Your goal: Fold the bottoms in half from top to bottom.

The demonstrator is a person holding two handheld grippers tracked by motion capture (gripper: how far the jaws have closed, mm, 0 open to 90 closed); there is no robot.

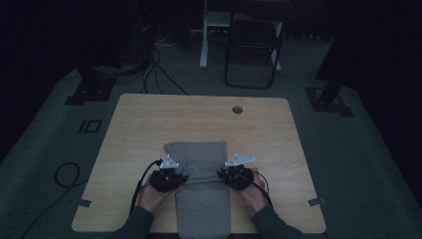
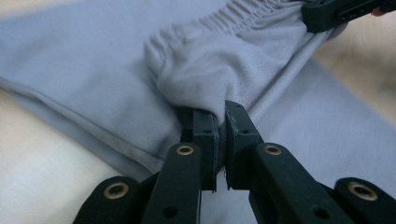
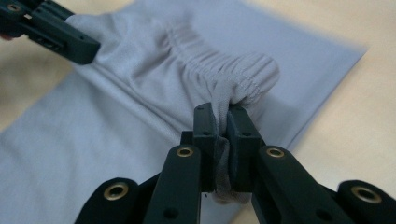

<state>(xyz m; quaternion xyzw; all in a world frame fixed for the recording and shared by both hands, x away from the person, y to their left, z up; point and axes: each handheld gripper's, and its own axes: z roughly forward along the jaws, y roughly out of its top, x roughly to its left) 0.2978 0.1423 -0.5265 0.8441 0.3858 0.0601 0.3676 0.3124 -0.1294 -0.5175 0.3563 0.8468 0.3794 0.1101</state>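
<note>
Grey trousers [image 1: 201,184] lie folded lengthwise on the wooden table [image 1: 149,119], reaching its near edge. My left gripper [image 1: 169,178] is shut on the left corner of the elastic waistband [image 2: 196,77]. My right gripper [image 1: 234,175] is shut on the waistband's right corner [image 3: 238,79]. Both corners are bunched and lifted a little off the cloth below. In the left gripper view the jaws [image 2: 220,140] pinch the fabric, and the other gripper [image 2: 336,11] shows at top right. The right gripper view has the jaws [image 3: 221,144] clamped on gathered elastic, with the left gripper [image 3: 51,30] at top left.
A round cable hole [image 1: 237,109] sits near the table's far edge. Beyond the table stand a black folding chair [image 1: 254,45] and a white desk leg [image 1: 203,35]. Cables [image 1: 154,74] run over the floor at the left.
</note>
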